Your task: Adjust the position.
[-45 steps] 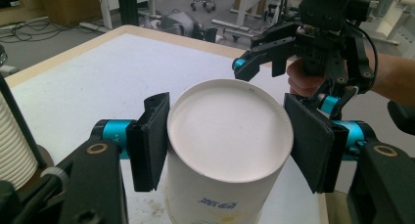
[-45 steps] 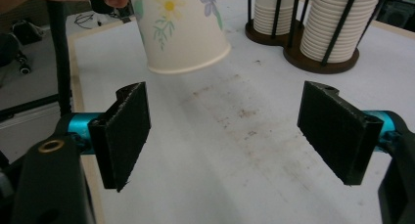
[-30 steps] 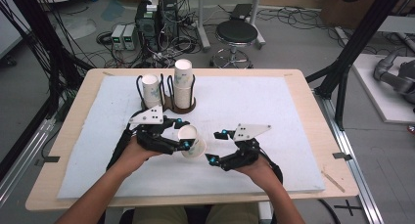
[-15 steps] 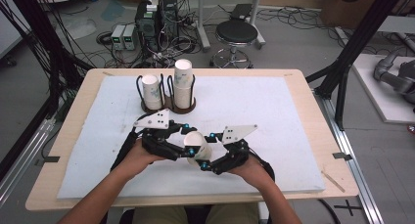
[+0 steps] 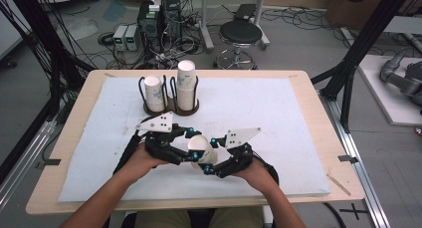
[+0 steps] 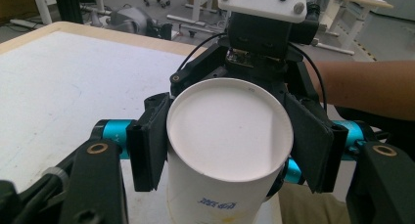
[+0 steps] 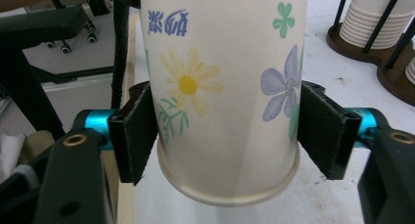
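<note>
A flower-printed paper cup (image 5: pixel 199 144) hangs tilted just above the white mat, near the table's front edge, held between both grippers. My left gripper (image 5: pixel 191 144) comes in from the left, shut on the cup. In the left gripper view its pads (image 6: pixel 147 145) press both sides of the cup (image 6: pixel 230 136), whose round white end faces the camera. My right gripper (image 5: pixel 208 154) comes in from the right. In the right gripper view its pads (image 7: pixel 139 136) sit against the cup's (image 7: pixel 225 62) sides close to the rolled rim.
A dark wire cup holder (image 5: pixel 171 108) stands at the back left of the mat (image 5: pixel 278 118) with two stacks of paper cups (image 5: pixel 185 86); it shows at the upper right of the right gripper view (image 7: pixel 372 18). A stool and cables lie beyond the table.
My right gripper has moved left to the cup that the left gripper holds, and its jaws now stand around it. The cup has turned slightly; the left hand has barely shifted.
</note>
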Tool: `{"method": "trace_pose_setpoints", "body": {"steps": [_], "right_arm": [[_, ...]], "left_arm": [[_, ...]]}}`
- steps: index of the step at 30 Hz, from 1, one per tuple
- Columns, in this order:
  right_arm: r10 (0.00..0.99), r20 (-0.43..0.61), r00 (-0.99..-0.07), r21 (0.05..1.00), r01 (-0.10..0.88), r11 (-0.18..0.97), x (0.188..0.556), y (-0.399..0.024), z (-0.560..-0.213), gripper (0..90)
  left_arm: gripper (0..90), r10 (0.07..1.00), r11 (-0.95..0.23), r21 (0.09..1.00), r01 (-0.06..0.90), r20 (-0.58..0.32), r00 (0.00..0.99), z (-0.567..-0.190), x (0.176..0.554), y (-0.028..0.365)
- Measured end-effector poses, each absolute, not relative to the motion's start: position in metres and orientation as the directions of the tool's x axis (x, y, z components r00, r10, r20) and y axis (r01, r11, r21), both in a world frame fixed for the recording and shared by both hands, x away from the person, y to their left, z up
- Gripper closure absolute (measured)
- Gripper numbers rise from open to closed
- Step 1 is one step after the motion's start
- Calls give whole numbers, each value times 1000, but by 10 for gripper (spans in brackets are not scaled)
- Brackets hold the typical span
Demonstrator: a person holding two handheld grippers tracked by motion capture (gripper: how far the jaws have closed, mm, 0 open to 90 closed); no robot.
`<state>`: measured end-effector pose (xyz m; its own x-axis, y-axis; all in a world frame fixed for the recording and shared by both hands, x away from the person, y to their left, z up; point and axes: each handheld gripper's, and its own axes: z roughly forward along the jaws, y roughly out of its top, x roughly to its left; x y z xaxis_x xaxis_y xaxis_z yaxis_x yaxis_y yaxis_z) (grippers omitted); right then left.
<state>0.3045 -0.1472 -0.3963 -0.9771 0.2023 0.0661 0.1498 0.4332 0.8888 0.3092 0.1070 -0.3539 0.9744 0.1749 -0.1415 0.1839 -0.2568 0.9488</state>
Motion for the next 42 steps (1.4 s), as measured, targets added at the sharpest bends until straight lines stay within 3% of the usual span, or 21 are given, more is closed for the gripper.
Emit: {"method": "trace_pose_setpoints", "body": {"steps": [6,9,10,29,42], "right_arm": [[191,54,-980,878,137,458,304,-147,-395,332],[197,51,-979,874,139,465,304,-147,-394,334],[198,44,-979,874,133,467,305,-148,-393,335],[188,-12,-982,793,105,600,313,-153,-379,337],[112,-94,-989,652,24,758,313,-137,-364,337]], "left_arm": [[356,174,-257,948,188,-146,974,-357,308,107],[169,210,-266,937,228,-174,962,-359,308,105],[152,213,-268,935,230,-175,961,-359,308,106],[153,206,-348,914,210,-144,968,-354,310,116],[154,198,-410,892,191,-117,973,-356,311,114]]}}
